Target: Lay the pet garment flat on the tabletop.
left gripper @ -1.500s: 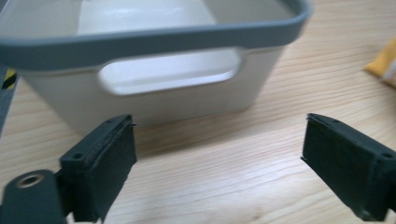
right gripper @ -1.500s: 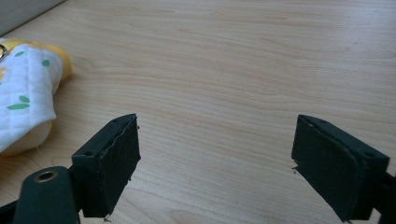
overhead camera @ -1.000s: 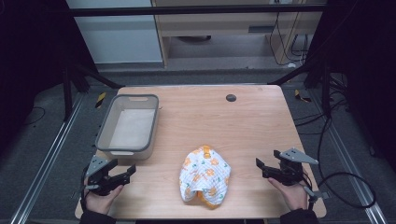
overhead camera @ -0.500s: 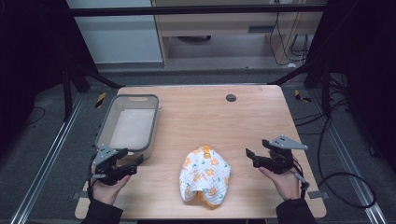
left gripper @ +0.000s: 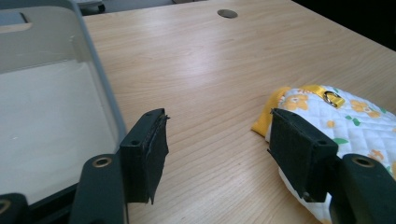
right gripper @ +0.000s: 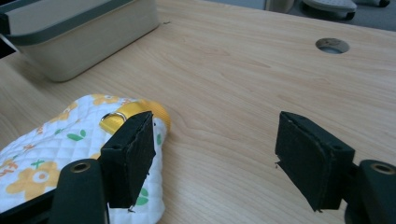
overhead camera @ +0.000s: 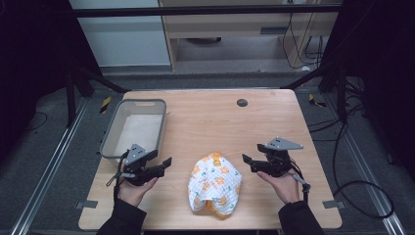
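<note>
A white quilted cloth [overhead camera: 214,183] with orange flowers and a yellow edge lies crumpled at the table's front middle. It has a small metal ring [left gripper: 332,97] on a yellow loop. My left gripper [overhead camera: 164,164] is open just left of the cloth [left gripper: 355,116], nothing between its jaws. My right gripper [overhead camera: 247,162] is open just right of the cloth [right gripper: 56,144], jaws wide apart and empty. The ring [right gripper: 113,116] sits near the right gripper's left jaw.
A grey plastic bin [overhead camera: 113,131] stands empty at the left of the wooden table [overhead camera: 210,117], close behind my left gripper; its wall [left gripper: 100,79] shows beside the left jaw. A round cable hole [overhead camera: 242,102] is at the back middle.
Both grippers have moved inward and forward from the table's front corners toward the cloth. The cloth has not moved.
</note>
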`<state>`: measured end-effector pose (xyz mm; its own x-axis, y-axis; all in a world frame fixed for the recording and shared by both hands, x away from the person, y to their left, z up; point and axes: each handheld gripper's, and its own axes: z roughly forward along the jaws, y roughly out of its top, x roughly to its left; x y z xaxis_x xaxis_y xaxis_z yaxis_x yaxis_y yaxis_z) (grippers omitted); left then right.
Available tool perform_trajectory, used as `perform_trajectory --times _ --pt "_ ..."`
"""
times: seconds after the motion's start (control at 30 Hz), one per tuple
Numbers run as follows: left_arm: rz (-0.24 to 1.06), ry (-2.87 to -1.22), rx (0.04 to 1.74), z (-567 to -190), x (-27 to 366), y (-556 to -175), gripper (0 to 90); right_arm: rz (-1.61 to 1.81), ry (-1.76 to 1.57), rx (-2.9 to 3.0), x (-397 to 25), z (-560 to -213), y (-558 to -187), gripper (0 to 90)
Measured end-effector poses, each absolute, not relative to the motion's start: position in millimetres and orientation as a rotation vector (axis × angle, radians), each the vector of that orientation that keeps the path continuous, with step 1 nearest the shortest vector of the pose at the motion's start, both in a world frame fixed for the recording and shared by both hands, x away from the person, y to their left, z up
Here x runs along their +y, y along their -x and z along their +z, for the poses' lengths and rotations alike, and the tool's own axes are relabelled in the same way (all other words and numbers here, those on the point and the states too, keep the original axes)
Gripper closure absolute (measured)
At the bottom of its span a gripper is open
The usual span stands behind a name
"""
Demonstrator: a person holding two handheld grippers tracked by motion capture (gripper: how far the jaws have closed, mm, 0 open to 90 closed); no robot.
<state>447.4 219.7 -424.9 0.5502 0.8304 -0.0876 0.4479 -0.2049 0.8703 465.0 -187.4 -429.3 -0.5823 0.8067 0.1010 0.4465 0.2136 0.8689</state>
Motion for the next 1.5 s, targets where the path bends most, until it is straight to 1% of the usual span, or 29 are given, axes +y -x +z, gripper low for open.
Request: perform_trajectory --times 0.17,0.37,0.5,0.77,0.83,0.93,1.07,1.1,1.13,1.23,1.27,1.3,1.4,1.5 --pt "0.468 -1.874 1.019 -430.1 201.5 -453.9 38.6 1.332 -1.152 2.147 -179.9 -433.2 -465.7 29.4" --pt "0.433 -1.920 0.988 -436.7 184.4 -458.3 38.9 1.332 -1.147 2.182 -173.3 -439.4 -465.0 31.5" --pt "0.387 -1.952 0.963 -444.3 166.4 -464.0 38.2 1.318 -1.139 2.234 -165.0 -451.2 -467.1 33.7" --pt "0.340 -2.004 0.945 -454.5 150.0 -471.1 36.6 1.295 -1.147 2.320 -151.9 -468.2 -469.6 37.0" --pt "0.307 -2.033 0.944 -461.4 145.3 -474.3 37.5 1.296 -1.155 2.334 -150.0 -470.9 -469.4 37.9" --pt "0.263 -2.040 0.943 -470.1 142.7 -475.2 44.3 1.277 -1.143 2.366 -147.3 -476.0 -470.2 40.8" --pt "0.213 -2.060 0.939 -478.0 139.3 -476.5 50.2 1.271 -1.136 2.399 -144.7 -479.8 -469.7 46.0" --pt "0.204 -2.063 0.934 -478.6 138.2 -476.3 52.7 1.269 -1.136 2.408 -144.0 -481.0 -469.6 48.1" --pt "0.204 -2.063 0.934 -478.6 138.2 -476.3 55.7 1.269 -1.136 2.408 -144.0 -481.0 -469.6 48.1" --pt "0.169 -2.092 0.919 -481.6 133.7 -474.8 64.8 1.267 -1.134 2.446 -141.0 -486.5 -470.8 58.1" --pt "0.169 -2.092 0.919 -481.6 133.7 -474.8 67.0 1.267 -1.134 2.446 -141.0 -486.5 -470.8 58.1" --pt "0.151 -2.103 0.921 -483.9 131.3 -474.2 70.0 1.248 -1.131 2.468 -138.0 -489.4 -471.6 65.1" --pt "0.130 -2.102 0.923 -485.2 130.9 -473.5 81.5 1.236 -1.127 2.482 -135.4 -491.7 -472.3 73.6" --pt "0.122 -2.106 0.923 -484.8 131.4 -473.4 87.0 1.243 -1.115 2.488 -135.7 -490.6 -471.8 82.8"
